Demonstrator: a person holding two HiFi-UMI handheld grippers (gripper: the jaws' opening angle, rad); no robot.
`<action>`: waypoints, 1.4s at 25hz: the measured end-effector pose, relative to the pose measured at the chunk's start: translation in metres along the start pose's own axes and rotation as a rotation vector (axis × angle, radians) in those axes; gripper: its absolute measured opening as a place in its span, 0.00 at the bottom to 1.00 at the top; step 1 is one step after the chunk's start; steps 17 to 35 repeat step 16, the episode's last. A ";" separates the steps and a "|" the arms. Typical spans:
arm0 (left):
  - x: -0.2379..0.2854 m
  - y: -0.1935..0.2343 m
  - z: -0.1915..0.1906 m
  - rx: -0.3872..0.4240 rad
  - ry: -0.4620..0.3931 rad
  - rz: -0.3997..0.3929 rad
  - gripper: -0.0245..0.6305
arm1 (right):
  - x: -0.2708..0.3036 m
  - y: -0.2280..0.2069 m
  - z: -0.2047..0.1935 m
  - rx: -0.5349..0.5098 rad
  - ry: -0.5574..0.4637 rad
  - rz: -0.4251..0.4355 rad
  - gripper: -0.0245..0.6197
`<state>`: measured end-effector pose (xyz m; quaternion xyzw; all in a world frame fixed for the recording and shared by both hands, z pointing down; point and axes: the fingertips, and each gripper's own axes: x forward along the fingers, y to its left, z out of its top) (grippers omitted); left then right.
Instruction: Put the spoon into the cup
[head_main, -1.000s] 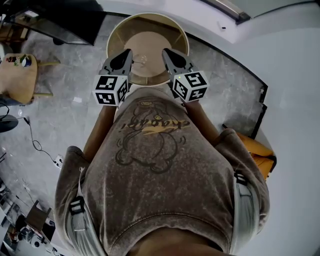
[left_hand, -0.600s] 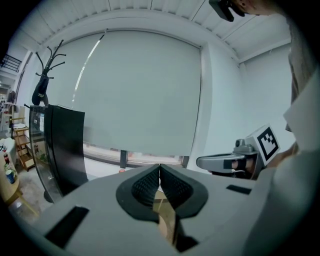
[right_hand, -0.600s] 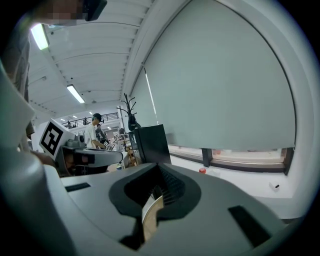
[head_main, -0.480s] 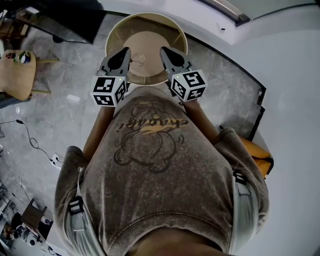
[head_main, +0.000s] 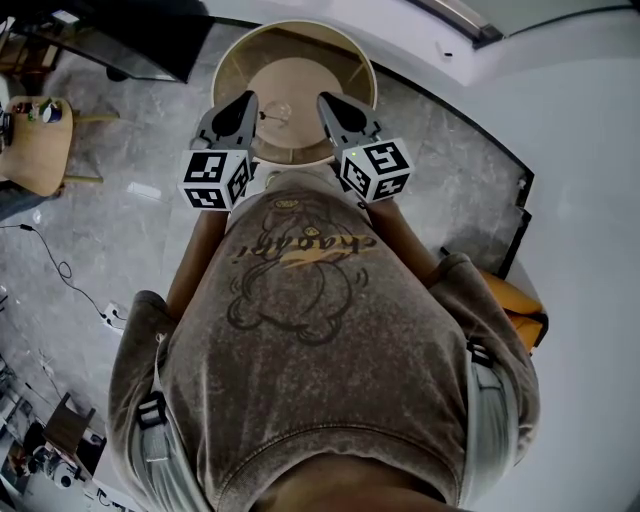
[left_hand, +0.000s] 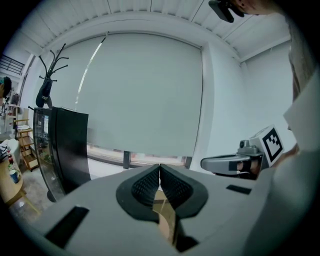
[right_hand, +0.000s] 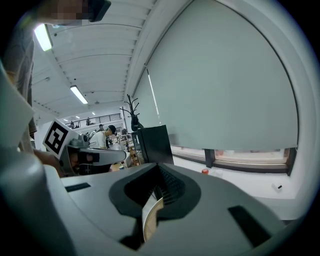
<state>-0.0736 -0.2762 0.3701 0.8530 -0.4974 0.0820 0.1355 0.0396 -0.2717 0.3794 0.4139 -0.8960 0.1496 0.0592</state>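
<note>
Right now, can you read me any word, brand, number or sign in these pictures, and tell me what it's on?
Nothing can be quoted with certainty.
On the person's shirt: a cursive word, seen upside down and too blurred to read.
On the left marker cube and the right marker cube: black-and-white square patterns only, no letters or numbers.
Elsewhere: no legible text.

The left gripper (left_hand: 159, 166) and the right gripper (right_hand: 159, 169) looked like matt grey plastic, their black pads (left_hand: 144, 186) ribbed and rubbery. The round table (head_main: 300, 80) had a smooth, pale, wood-like top with a dull sheen. The floor (head_main: 130, 230) was glossy grey stone, and the person's shirt (head_main: 320, 340) was soft, faded cloth.
</note>
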 end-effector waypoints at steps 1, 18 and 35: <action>0.000 0.001 -0.001 0.002 0.002 0.002 0.07 | 0.000 0.000 0.000 0.002 -0.001 0.001 0.07; 0.006 -0.009 -0.009 0.001 0.022 -0.004 0.07 | -0.006 -0.004 -0.008 0.012 0.015 0.008 0.07; 0.006 -0.009 -0.009 0.001 0.022 -0.004 0.07 | -0.006 -0.004 -0.008 0.012 0.015 0.008 0.07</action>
